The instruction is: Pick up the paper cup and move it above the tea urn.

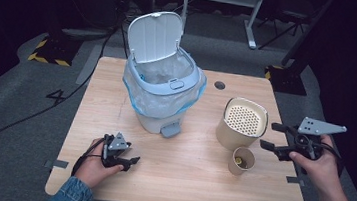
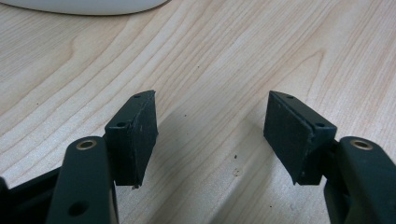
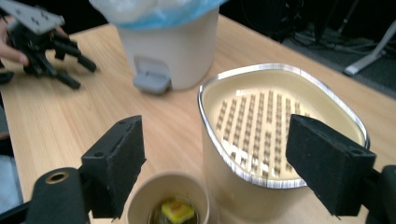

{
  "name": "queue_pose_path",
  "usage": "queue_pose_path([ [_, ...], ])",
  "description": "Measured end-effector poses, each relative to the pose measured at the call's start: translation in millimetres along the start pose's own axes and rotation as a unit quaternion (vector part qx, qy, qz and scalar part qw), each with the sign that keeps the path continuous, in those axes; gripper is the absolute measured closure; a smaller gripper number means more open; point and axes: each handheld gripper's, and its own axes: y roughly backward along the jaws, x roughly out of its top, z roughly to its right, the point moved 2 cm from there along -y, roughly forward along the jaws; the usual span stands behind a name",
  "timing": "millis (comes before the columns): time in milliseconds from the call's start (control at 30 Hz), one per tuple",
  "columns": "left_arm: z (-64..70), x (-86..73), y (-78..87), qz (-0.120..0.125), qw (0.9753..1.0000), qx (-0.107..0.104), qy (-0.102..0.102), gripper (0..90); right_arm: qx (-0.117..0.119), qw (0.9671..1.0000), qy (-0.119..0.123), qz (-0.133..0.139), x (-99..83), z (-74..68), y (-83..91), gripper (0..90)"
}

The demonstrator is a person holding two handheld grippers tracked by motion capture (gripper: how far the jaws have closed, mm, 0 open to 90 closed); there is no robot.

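Over at the left of the pale wooden table (image 1: 184, 171), the left gripper (image 1: 129, 163) rests low on the boards near the front edge, its jaws spread apart and empty, bare woodgrain showing between them in the left gripper view. Behind it, toward the middle, stands the white pedal bin with a blue rim and clear liner (image 1: 162, 91), its lid tipped up and open, the grey foot pedal (image 1: 170, 130) facing the person. Further right sits the beige container with a perforated strainer insert (image 1: 242, 122), and touching its front, the small brown paper cup (image 1: 242, 160) with something yellow lying in dark liquid at its bottom. The right gripper (image 1: 274, 135) hovers just beside the two, jaws wide and holding nothing. I'd judge this as the approach stage: the next move calls for lowering those jaws around the cup's wall and closing gently, keeping it upright so nothing spills.
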Motion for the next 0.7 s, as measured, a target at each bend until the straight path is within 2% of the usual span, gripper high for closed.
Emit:
queue_pose_path([
  [33,0.0,0.0,0.0,0.0,1.0,0.0,0.0,35.3,-0.001,0.9999,-0.007,-0.008,-11.4,-1.3,2.8,18.9],
  [133,0.0,0.0,-0.1,0.0,1.0,0.0,0.0,35.3,-0.001,0.9999,-0.01,-0.013,-20.0,-2.2,4.9,18.8],
  [167,-0.2,0.0,0.1,0.0,1.0,0.0,-0.001,35.3,0.0,0.9997,-0.018,-0.017,-31.1,-3.4,7.5,18.5],
  [333,-0.9,0.4,-0.3,0.001,1.0,0.0,0.001,35.3,0.008,0.9992,-0.029,-0.028,-54.3,-6.5,8.8,18.4],
  [567,-1.6,1.0,-0.9,0.001,1.0,0.001,0.001,35.3,0.009,0.9978,-0.03,-0.058,-84.9,-9.6,-2.3,19.3],
  [700,-1.7,1.0,-0.8,0.001,1.0,0.001,0.0,35.3,0.009,0.9972,-0.031,-0.068,-96.2,-10.9,-10.2,19.6],
])
